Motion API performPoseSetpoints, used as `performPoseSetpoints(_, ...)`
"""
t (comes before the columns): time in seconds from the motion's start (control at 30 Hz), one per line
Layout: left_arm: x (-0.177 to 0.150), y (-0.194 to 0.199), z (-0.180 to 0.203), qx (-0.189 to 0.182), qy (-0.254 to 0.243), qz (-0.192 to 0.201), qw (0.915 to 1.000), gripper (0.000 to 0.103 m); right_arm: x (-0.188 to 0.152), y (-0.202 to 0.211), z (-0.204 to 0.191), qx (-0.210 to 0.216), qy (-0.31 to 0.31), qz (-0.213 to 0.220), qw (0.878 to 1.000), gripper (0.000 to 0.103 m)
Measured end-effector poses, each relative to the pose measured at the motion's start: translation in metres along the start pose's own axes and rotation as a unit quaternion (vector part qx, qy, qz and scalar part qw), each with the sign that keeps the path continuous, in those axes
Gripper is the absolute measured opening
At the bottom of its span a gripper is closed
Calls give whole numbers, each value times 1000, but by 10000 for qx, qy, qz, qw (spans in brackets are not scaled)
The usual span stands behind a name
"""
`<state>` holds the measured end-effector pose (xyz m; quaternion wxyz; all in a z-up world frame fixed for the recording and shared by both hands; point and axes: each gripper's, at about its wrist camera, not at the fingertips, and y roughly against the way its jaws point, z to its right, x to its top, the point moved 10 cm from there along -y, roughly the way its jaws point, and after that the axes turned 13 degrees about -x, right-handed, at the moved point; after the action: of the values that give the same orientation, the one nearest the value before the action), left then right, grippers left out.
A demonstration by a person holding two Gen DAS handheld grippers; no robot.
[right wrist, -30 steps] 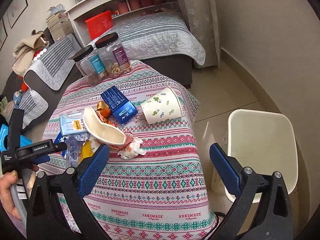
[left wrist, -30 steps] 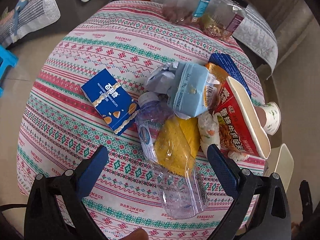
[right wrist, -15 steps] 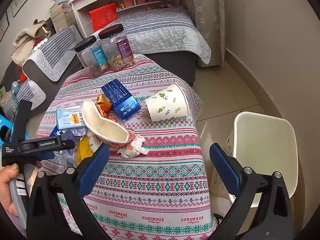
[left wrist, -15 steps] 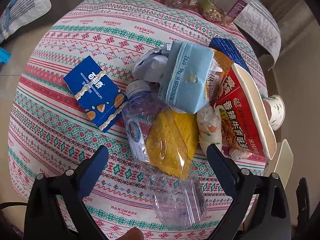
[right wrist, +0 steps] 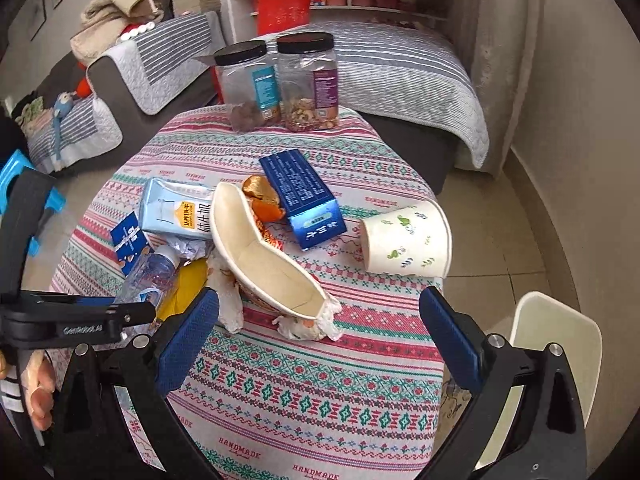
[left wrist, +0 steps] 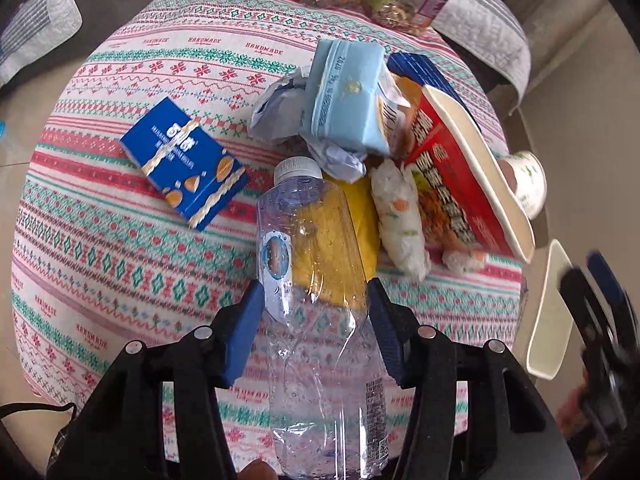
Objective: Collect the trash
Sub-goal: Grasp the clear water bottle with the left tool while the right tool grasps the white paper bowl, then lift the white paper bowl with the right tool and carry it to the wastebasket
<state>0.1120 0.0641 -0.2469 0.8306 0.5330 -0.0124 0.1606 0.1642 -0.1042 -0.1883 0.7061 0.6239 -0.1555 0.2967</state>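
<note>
My left gripper is shut on a clear plastic bottle, its blue pads pressing both sides of the body. The bottle also shows in the right wrist view. Beyond it lies a pile of trash: a yellow wrapper, a light blue carton, a red noodle bowl, crumpled tissues and a blue biscuit box. My right gripper is open and empty above the table's near edge. A paper cup lies on its side.
Two clear jars stand at the far edge of the round patterned table. A dark blue box lies mid-table. A white bin stands on the floor at the right. Sofas are behind.
My left gripper moved forward and down and closed on the clear bottle. My right gripper came closer to the table and stayed open.
</note>
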Motion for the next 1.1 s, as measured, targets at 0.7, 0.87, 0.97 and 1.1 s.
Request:
performPoseSetpoints(0.7, 9, 62, -22, -8, -169, 984, 9950, 53, 4, -50, -73, 604, 447, -519, 9958, 31)
performPoseSetpoints(0.87, 26, 78, -17, -42, -253, 1463, 9889, 53, 14, -32, -70, 851, 135, -329, 9957, 25)
performPoseSetpoints(0.97, 37, 86, -12, -85, -293, 1737, 9843, 53, 25, -16, -62, 922, -54, -95, 9957, 25)
performPoseSetpoints(1.1, 48, 92, -1, -128, -434, 2032, 9781, 53, 39, 5, -51, 1026, -299, 208, 9941, 25)
